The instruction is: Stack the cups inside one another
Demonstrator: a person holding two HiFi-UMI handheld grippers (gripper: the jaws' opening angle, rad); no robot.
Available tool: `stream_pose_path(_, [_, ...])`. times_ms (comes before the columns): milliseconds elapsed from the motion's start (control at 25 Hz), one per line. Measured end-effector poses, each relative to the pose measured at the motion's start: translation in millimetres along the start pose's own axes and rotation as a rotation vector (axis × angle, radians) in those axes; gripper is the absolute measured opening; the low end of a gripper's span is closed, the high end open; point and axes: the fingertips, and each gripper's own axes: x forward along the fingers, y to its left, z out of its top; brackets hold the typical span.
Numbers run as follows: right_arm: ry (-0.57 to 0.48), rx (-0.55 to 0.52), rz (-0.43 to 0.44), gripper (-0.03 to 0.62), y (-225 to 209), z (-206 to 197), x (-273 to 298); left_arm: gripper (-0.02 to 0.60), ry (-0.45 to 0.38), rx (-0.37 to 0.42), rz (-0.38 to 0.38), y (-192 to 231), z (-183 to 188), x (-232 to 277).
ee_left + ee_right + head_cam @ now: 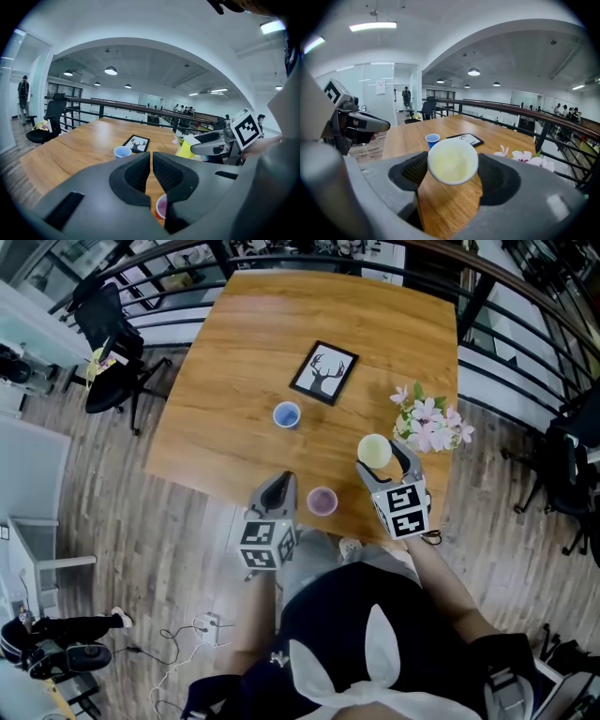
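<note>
My right gripper (pixel 384 461) is shut on a pale yellow cup (pixel 374 449) and holds it above the table near the right front edge. In the right gripper view the yellow cup (pixel 452 161) sits upright between the two pads, its mouth facing the camera. A purple cup (pixel 322 501) stands at the front edge, just right of my left gripper (pixel 281 486). The left gripper (pixel 152 164) has its jaws together with nothing between them, and the purple cup (pixel 161 206) shows below them. A blue cup (pixel 287 414) stands farther back, mid-table.
A framed deer picture (pixel 323 371) lies behind the blue cup. A bunch of pink flowers (pixel 431 424) stands at the right edge of the wooden table (pixel 234 343), close to the yellow cup. Black railings and an office chair (pixel 112 352) surround the table.
</note>
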Motion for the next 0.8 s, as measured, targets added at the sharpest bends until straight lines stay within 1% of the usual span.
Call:
stream_pose_path(240, [-0.006,-0.025,0.036,0.33,12,7,2,0.032,-0.021,-0.01,0.019,11,3,1])
stream_pose_path(400, [-0.009,-0.038,0.057,0.33,21,13,9,0.032,-0.008,-0.015,0.019,14,4,1])
stream_pose_path(800, [-0.028,-0.07,0.116,0.33,42,40,33,0.032,-0.023,-0.011,0.049,39,11,0])
